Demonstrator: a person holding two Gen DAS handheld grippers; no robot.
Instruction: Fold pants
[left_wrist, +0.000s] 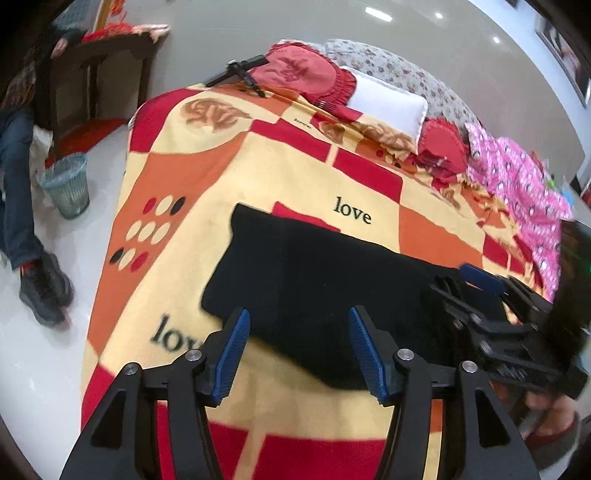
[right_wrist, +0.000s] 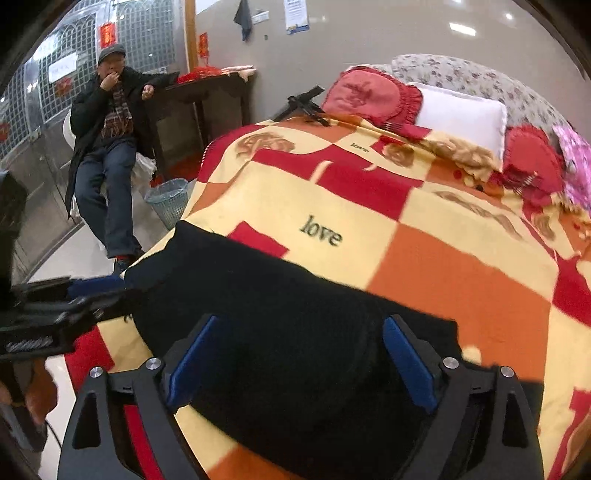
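Black pants (left_wrist: 314, 284) lie folded into a flat, roughly rectangular stack on a red, orange and yellow blanket (left_wrist: 229, 177) covering a bed. My left gripper (left_wrist: 299, 354) is open and empty, its blue pads just above the near edge of the pants. My right gripper (right_wrist: 299, 365) is open and empty above the pants (right_wrist: 288, 317), which fill the space between its fingers. The right gripper also shows at the right of the left wrist view (left_wrist: 491, 306), and the left gripper shows at the left of the right wrist view (right_wrist: 74, 295).
Red cushions (left_wrist: 295, 74), a white pillow (left_wrist: 388, 99) and pink clothing (left_wrist: 517, 173) lie at the bed's head. A black stand (left_wrist: 240, 74) rests near the cushions. A seated man (right_wrist: 107, 147), a mesh wastebasket (right_wrist: 168, 201) and a dark table (right_wrist: 207, 96) stand left of the bed.
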